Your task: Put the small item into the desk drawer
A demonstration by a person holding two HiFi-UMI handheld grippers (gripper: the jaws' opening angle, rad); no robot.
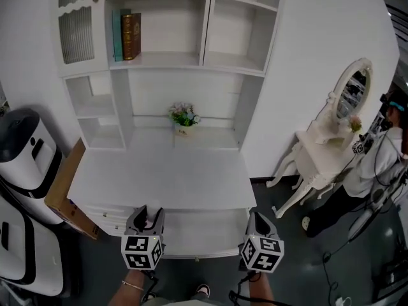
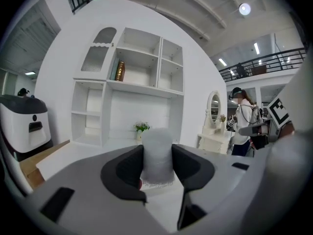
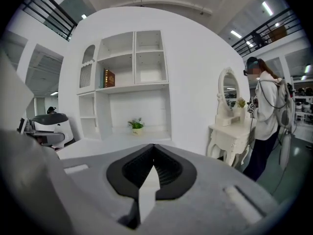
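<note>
You're working in bright, even light from ceiling lamps (image 2: 244,9), with soft shadows. Both gripper views bulge like a fisheye, go black at the corners, and blur whatever sits closest.

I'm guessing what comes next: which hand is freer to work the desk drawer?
Probably the right. The right gripper has its fingers together on nothing, by the desk, while the left gripper is holding the small white item.
</note>
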